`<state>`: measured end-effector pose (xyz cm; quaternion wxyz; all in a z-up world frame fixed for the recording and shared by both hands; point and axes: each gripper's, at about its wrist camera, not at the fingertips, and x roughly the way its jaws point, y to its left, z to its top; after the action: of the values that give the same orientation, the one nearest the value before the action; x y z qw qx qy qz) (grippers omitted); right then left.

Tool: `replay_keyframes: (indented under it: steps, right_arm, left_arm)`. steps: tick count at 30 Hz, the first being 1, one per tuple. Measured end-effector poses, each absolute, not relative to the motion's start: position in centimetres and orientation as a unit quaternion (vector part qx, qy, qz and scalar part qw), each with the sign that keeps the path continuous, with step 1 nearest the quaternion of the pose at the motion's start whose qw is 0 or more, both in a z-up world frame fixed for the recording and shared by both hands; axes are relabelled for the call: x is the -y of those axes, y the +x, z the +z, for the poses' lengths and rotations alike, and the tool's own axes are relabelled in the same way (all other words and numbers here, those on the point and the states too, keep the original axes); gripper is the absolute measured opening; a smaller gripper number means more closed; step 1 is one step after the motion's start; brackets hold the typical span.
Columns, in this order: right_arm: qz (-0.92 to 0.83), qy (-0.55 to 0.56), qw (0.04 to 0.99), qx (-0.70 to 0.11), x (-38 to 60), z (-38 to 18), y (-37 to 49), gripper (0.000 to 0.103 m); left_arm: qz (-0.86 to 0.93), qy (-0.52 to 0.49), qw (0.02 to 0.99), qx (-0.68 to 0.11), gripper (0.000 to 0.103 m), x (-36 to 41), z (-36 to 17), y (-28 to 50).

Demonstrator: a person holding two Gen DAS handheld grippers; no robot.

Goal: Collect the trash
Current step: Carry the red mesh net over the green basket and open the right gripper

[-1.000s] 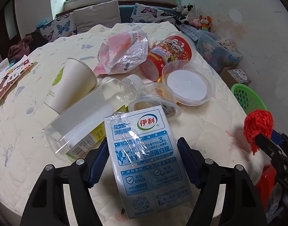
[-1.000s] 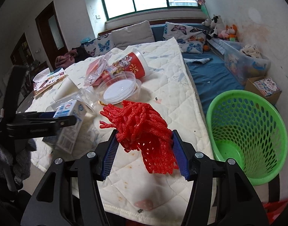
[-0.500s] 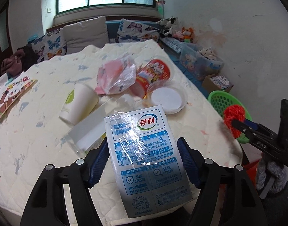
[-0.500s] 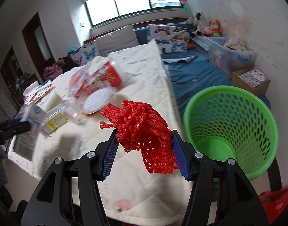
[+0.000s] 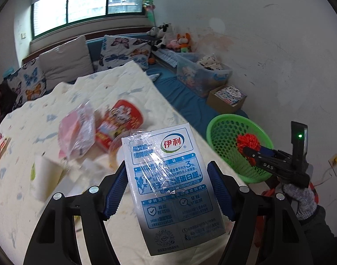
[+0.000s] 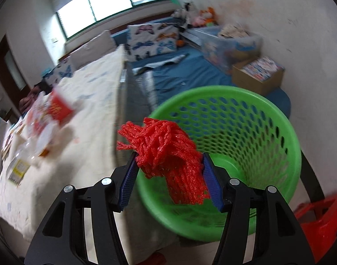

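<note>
- Your left claw (image 5: pixel 168 190) is closed on a blue-and-white milk carton (image 5: pixel 171 187); the carton fills the lower middle of the left wrist view, and its blue pads (image 5: pixel 116 191) press on both sides of it.
- A piece of clear plastic film (image 5: pixel 153 163) lies crumpled on the front face of the carton.
- Your right claw (image 6: pixel 169 176) holds a red foam net (image 6: pixel 166 152) between its blue pads (image 6: pixel 129 182), in the center of the right wrist view.
- The net hangs over the near rim of the green basket (image 6: pixel 267 114), which takes the right half of that frame and stands on the floor beside the counter (image 6: pixel 86 119).
- In the left wrist view you see the same basket (image 5: pixel 221 123) at the right middle, with the right claw (image 5: pixel 249 148) and the net (image 5: pixel 247 140) over it.
- More trash lies on the quilted counter in the left part of the left wrist view: a red noodle cup (image 5: pixel 122 119) on its side, a pinkish plastic bag (image 5: pixel 76 130), and a white paper cup (image 5: pixel 46 174).
- These things are blurred, so I think, but cannot be sure, that the bag touches the noodle cup.
</note>
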<state>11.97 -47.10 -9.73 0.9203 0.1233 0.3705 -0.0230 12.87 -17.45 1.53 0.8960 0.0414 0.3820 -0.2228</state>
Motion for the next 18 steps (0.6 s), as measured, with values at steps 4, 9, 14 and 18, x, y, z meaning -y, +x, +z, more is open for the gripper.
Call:
replay_keyframes:
  steps: [4, 9, 14, 18]
  right_arm:
    - [-0.043, 0.142, 0.915, -0.374, 49.5, -10.8, 12.8, 0.062]
    - [-0.056, 0.167, 0.909, -0.378, 51.9, -11.9, 13.9, 0.072]
    - [-0.076, 0.170, 0.908, -0.375, 53.3, -12.4, 14.2, 0.083]
    - [-0.090, 0.173, 0.910, -0.366, 54.1, -12.2, 13.4, 0.083]
  left_arm:
    - [-0.241, 0.060, 0.893, -0.376, 0.069, 20.5, 1.9, 14.2]
    - [-0.266, 0.071, 0.884, -0.379, 0.069, 24.0, 1.7, 16.3]
    - [-0.285, 0.086, 0.875, -0.382, 0.069, 27.4, 1.0, 18.3]
    - [-0.303, 0.094, 0.865, -0.389, 0.069, 30.1, 0.3, 19.7]
